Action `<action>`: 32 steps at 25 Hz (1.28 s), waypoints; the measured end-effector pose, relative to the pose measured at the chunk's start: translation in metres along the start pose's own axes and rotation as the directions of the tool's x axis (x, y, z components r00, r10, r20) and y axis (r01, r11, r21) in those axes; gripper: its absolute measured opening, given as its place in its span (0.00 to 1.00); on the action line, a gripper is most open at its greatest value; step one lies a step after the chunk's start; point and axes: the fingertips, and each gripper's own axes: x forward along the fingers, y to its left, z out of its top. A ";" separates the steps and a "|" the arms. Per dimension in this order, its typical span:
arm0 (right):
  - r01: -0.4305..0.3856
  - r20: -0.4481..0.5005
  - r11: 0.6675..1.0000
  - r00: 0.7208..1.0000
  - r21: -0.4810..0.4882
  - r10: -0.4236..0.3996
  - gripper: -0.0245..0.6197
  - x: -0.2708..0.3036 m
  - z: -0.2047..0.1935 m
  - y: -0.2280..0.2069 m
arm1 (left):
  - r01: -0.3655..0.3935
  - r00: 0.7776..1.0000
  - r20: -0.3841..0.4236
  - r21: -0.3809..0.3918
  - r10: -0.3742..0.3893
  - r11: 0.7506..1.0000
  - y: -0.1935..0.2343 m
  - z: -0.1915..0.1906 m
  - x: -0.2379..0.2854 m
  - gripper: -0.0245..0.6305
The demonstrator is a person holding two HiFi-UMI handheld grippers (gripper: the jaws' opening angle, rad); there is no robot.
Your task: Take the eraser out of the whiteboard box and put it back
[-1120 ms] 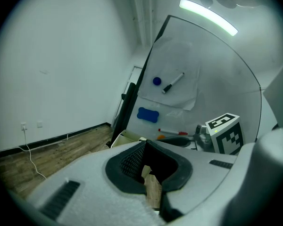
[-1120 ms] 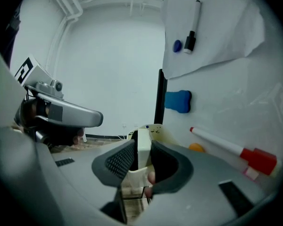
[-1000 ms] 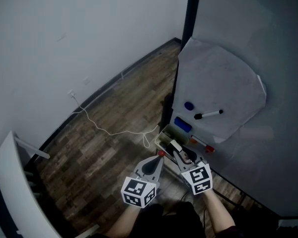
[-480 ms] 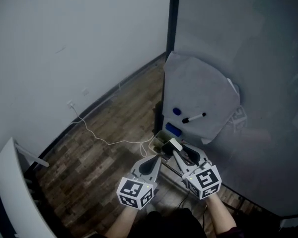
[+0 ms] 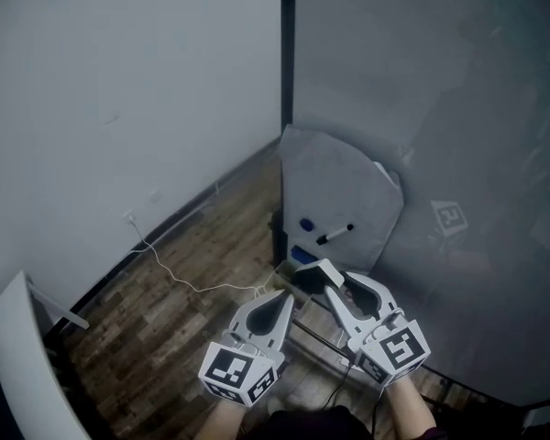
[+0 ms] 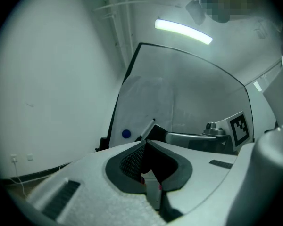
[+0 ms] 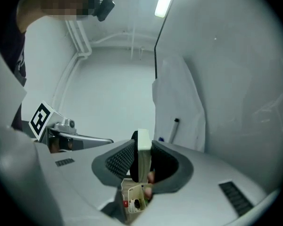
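Since the right hand-held gripper has risen with the eraser clamped upright between its jaws, the whiteboard box now lies below it. Removal appears complete and the return is pending. The left hand-held gripper, alongside, has its jaws together and empty.

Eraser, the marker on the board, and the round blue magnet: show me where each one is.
eraser (image 7: 144, 149): right gripper view, on its pale edge facing the camera.
marker (image 5: 335, 234): head view, middle of its barrel.
round blue magnet (image 5: 305, 225): head view, its centre.
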 end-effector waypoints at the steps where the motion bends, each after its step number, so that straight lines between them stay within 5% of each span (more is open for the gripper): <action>1: -0.003 0.024 1.000 1.000 -0.006 0.003 0.19 -0.002 0.010 0.000 | 0.000 1.000 0.009 0.009 0.000 1.000 -0.003 0.006 0.000 0.05; 19: -0.055 0.286 0.998 0.957 -0.021 0.058 0.19 -0.049 0.108 0.010 | 0.013 0.990 0.139 0.107 -0.028 0.994 -0.047 0.075 -0.016 0.05; 32: -0.044 0.280 0.998 0.958 -0.037 0.052 0.19 -0.053 0.102 0.010 | 0.010 0.990 0.140 0.095 -0.023 0.995 -0.043 0.068 -0.016 0.04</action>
